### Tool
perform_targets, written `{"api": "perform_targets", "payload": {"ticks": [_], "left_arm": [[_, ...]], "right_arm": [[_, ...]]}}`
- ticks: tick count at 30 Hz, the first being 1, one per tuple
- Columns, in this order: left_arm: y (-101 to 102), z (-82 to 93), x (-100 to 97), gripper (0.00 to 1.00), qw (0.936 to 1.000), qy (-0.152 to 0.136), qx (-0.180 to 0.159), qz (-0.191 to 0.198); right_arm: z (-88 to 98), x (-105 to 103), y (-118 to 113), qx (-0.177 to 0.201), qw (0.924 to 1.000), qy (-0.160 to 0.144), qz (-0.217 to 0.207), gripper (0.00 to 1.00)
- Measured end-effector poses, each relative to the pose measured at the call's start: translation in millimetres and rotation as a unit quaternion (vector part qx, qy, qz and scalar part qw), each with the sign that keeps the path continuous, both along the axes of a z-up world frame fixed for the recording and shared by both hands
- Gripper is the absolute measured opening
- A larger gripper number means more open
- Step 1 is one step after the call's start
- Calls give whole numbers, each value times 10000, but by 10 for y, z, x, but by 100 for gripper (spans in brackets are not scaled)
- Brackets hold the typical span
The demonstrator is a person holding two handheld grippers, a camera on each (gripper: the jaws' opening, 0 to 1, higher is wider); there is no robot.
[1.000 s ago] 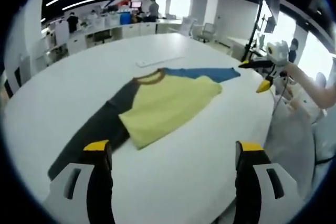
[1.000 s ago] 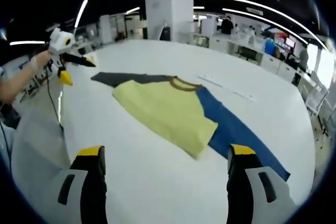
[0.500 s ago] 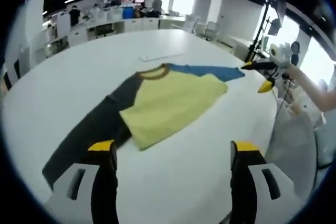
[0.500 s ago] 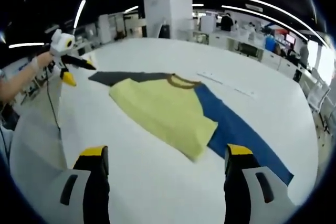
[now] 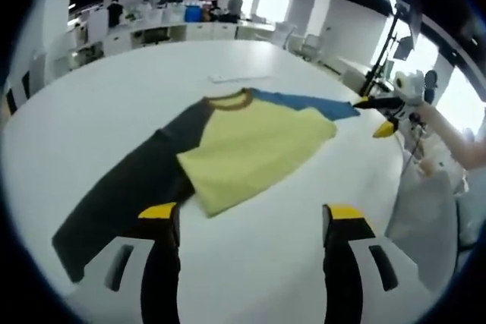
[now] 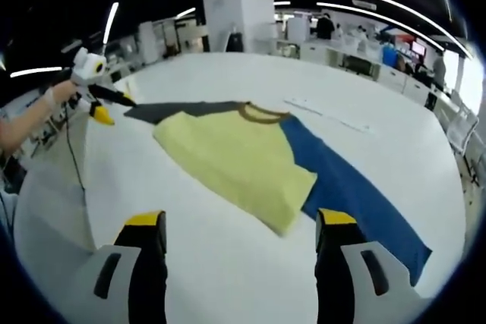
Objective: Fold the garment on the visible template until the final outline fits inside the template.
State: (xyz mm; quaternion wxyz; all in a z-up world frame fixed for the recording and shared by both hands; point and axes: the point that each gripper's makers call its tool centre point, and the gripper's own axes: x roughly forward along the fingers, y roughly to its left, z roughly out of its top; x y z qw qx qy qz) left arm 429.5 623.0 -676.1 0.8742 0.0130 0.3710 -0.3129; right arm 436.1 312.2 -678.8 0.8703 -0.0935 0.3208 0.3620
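Note:
A shirt lies flat on the white table (image 5: 91,104). It has a yellow body (image 5: 250,149), a brown collar (image 5: 228,99), a dark grey sleeve (image 5: 129,187) and a blue sleeve (image 5: 311,102). My left gripper (image 5: 250,214) hovers open just short of the yellow hem, holding nothing. In the right gripper view the yellow body (image 6: 235,157) is centre, the blue sleeve (image 6: 357,199) runs right and the grey sleeve (image 6: 182,110) reaches far left. My right gripper (image 6: 240,219) is open and empty before the hem. Each gripper also shows across the table: right gripper (image 5: 373,115), left gripper (image 6: 115,109).
A thin pale strip (image 5: 239,77) lies on the table beyond the collar, also seen as the strip (image 6: 326,115). A person's hand (image 6: 53,95) holds the far gripper. The table edge (image 5: 402,187) curves close on the right. Office desks, a white pillar (image 6: 243,1) and people stand behind.
Both cameras have drifted a little nearer the shirt. The jaws of each gripper stand slightly closer together than before. The shirt lies as it did.

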Motion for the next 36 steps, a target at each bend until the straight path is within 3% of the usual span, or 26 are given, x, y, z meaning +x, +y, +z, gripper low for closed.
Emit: {"api": "perform_targets", "payload": {"ticks": [3,23,29,36], "left_arm": [[16,-44,29,73,10000,48,45,23],[-39,-238,186,54,9992,346,-148,167],[9,-318,236,48,9987,364,-134,338],[57,-362,252,45,9981,409,-111,443]], "right_arm": [[-51,7,0,-10,10000,69,-13,72],[-229,163,-71,39,9994,242,-249,62],[-311,193,-74,-67,9993,278,-251,67],[-327,219,-86,-42,9991,316,-284,62]]}}
